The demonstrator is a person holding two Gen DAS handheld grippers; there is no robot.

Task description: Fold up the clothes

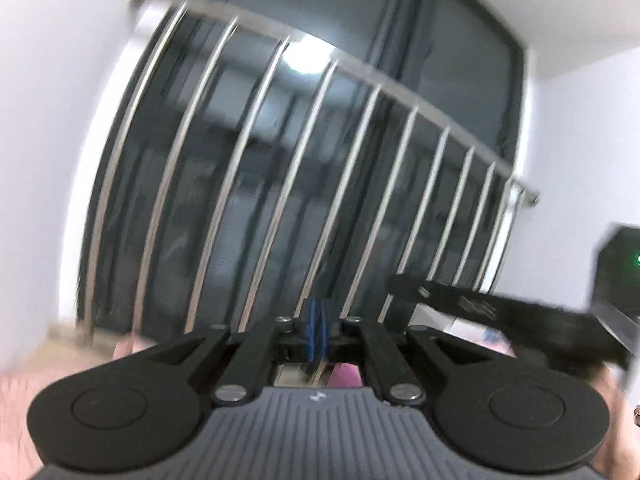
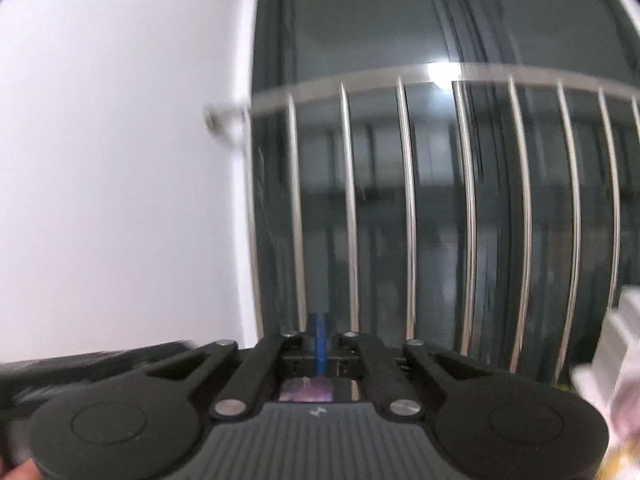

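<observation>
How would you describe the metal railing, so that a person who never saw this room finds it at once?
Look at the big dark window set in the white wall. Across its lower part runs the metal railing, one horizontal silver bar with many thin upright bars below it. It is the only shiny, striped thing there.

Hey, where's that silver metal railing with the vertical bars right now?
The silver metal railing fills the middle of both wrist views, ahead of the shut left gripper and right gripper, across a dark glass window beside the white wall.

Two tongs [image 1: 319, 330] [image 2: 321, 340], one railing [image 1: 304, 184], one dark window [image 1: 460, 40].
</observation>
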